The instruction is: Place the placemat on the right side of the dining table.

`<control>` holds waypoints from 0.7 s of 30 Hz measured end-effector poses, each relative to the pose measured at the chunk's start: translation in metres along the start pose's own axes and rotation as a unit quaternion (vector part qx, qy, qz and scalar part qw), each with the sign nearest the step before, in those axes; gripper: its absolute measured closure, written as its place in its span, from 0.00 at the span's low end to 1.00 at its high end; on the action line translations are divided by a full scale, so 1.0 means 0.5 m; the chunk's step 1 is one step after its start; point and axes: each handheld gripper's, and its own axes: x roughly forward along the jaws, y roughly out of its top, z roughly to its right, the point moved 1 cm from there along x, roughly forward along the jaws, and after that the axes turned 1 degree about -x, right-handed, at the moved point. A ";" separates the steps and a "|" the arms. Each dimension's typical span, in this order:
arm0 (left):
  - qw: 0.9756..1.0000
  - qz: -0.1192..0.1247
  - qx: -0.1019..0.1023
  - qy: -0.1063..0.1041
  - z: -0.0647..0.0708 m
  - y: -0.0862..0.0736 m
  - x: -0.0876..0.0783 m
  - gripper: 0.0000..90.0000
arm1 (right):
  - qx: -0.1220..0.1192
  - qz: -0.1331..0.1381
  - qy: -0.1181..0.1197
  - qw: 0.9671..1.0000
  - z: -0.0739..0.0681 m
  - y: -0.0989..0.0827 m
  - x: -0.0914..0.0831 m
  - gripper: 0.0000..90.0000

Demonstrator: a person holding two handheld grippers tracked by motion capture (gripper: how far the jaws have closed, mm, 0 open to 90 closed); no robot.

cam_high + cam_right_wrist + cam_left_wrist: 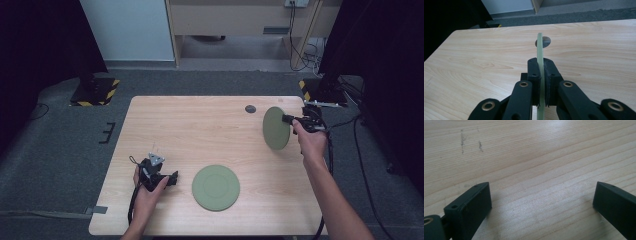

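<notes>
nearest the person, the left gripper [170, 179] rests low over the worktop [175, 130] at its front left, jaws spread wide with only bare wood grain between them in the left gripper view, so it looks parked and ready rather than working. just to its right, apart from it, a flat green plate [216, 187] lies face up near the front edge, seemingly set there as the base for a stack or as the next one to be picked. farther back on the right, the right gripper [288, 119] is clamped on the rim of a second green plate [276, 128], held on edge above the wood; in the right gripper view the plate [540, 65] stands as a thin upright strip pinched between the two pads, a rim grip that likely suits a thin disc which could not be grasped across its face. beyond it, near the far edge, a small dark round disc [250, 108] lies flat on the wood, apart from everything else. past the worktop lies grey carpet.
</notes>
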 end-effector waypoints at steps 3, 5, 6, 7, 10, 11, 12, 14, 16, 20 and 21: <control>1.000 0.000 0.000 0.000 0.000 0.000 0.000 0.02 | 0.000 -0.003 -0.006 1.000 0.006 -0.001 0.003 0.95; 1.000 0.000 0.000 0.000 0.000 0.000 0.000 0.02 | 0.000 -0.002 -0.012 1.000 0.014 -0.001 0.003 0.95; 1.000 0.000 0.000 0.000 0.000 0.000 0.000 0.01 | 0.003 -0.002 -0.012 1.000 0.018 -0.001 0.002 0.95; 1.000 0.000 0.000 0.000 0.000 0.000 0.000 0.02 | 0.003 -0.003 -0.014 1.000 0.022 -0.001 0.001 0.95; 1.000 0.000 0.000 0.000 0.000 0.000 0.000 0.02 | 0.004 -0.006 -0.022 1.000 0.032 -0.001 -0.003 0.95; 1.000 0.000 0.000 0.000 0.000 0.000 0.000 0.02 | 0.003 -0.005 -0.023 1.000 0.037 -0.002 -0.004 0.95; 1.000 0.000 0.000 0.000 0.000 0.000 0.000 0.01 | 0.004 -0.006 -0.024 1.000 0.040 -0.003 -0.004 0.95; 1.000 0.000 0.000 0.000 0.000 0.000 0.000 0.02 | 0.003 -0.005 -0.028 1.000 0.048 -0.004 -0.005 0.95; 1.000 0.000 0.001 0.000 0.000 0.000 0.000 0.01 | 0.005 -0.006 -0.032 0.999 0.056 -0.006 -0.006 0.95; 1.000 0.000 0.000 0.000 0.000 0.000 0.000 0.01 | 0.003 -0.009 -0.046 0.999 0.073 -0.009 -0.007 0.95; 1.000 0.000 0.000 0.000 0.000 0.000 0.000 0.01 | 0.002 -0.011 -0.048 0.999 0.076 -0.011 -0.008 0.95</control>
